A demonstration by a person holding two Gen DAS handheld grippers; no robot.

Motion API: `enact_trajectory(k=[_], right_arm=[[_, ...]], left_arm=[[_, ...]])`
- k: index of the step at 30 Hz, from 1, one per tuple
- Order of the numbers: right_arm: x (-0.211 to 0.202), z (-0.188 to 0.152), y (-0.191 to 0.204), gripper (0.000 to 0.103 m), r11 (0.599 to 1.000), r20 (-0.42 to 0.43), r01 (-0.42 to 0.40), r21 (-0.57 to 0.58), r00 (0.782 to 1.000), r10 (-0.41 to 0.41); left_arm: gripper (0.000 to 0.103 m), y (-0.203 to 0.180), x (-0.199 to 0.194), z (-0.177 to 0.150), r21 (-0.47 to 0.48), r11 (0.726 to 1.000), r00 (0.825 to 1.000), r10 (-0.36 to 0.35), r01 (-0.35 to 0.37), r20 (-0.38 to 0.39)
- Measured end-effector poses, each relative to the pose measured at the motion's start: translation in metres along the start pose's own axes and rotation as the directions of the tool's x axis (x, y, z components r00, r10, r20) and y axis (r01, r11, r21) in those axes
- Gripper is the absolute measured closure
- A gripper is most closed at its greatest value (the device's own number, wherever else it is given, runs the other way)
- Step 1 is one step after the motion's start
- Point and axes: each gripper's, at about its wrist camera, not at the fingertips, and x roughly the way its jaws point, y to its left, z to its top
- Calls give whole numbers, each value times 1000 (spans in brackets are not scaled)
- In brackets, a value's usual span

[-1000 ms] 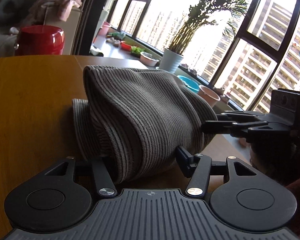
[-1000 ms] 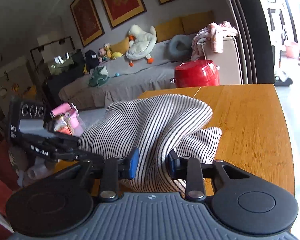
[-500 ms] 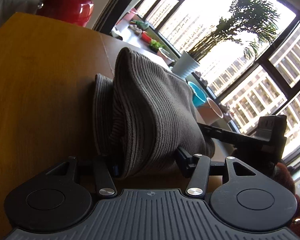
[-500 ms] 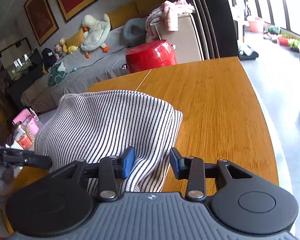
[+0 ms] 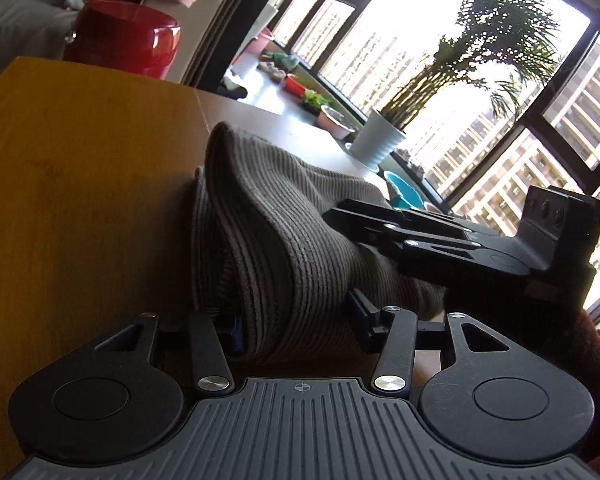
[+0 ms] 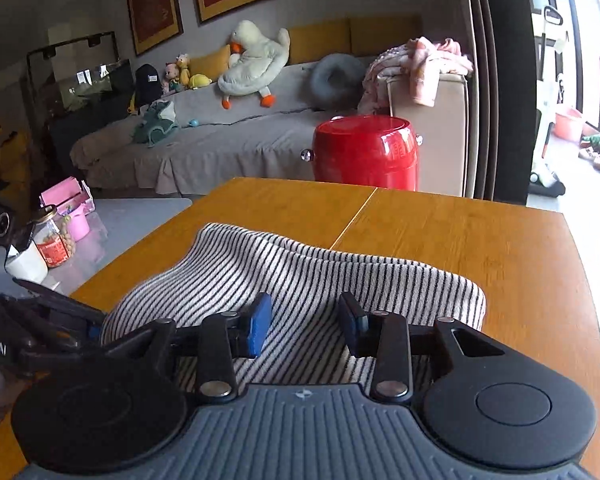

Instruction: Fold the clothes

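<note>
Wooden table (image 6: 480, 240) carries the striped garment (image 6: 300, 276), now dropped flat ahead of my right claw (image 6: 305, 324), whose fingers have spread; my left claw (image 5: 296, 326) still brackets a thick fold, so this fold looks nearly laid.

Bare worktop (image 6: 480, 240) ahead of you on the right wrist view, open run to the far edge and far right corner. Striped garment (image 6: 300, 276) bunched across the near edge, right tongs (image 6: 305, 322) spread over it, fabric between the pads. Left tongs (image 6: 60, 320) crowd the near left corner. Red pot (image 6: 366, 152) stands just past the far edge. On the left wrist view, garment fold (image 5: 284, 240) fills the left tongs' gap.
</note>
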Motion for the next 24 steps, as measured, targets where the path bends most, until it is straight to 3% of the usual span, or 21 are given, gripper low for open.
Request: enact_trajectory(k=[5,6,7,9,11,13,15,16,18,20,24], right_arm=[[-13,5,-1,65,1000,5,-1,-18,1000,1],[-27,3,-3,58,1000,26,8,11,1000,-8],[-42,1,-4,41,999,50,15,44,999,-17],[-71,-12,-10,27,991,79,-15,132,997,5],[-94,-29,-17,27,969,86,-83,232,994,65],[-100,-47,-26,27,907,72,-174,383,985,158],[-91,-65,-33,27,807,61,-242,539,967,249],[-82,-74,-35,27,751,59,-263,606,956,287],[-60,-82,-34,27,679,47,-267,684,945,324],[-39,-84,-30,27,661,22,-245,709,945,327],[-18,-77,-28,32,661,42,-240,711,953,301]], left_arm=[[50,-17,2,-6,90,995,999,36,-34,-19],[50,-20,-2,-6,99,994,999,45,-44,-13],[50,-21,-8,-6,101,994,999,49,-49,5],[49,-23,-29,-3,134,987,995,77,-86,66],[46,-25,-52,0,177,976,985,102,-126,137],[36,-26,-73,6,196,971,975,99,-139,199],[29,-30,-82,14,201,973,969,60,-109,239],[25,-33,-79,20,210,974,970,31,-83,243],[23,-43,-64,33,240,970,973,-12,-45,232],[23,-49,-41,45,287,956,980,-1,-57,199],[26,-54,17,66,410,894,980,134,-183,145]])
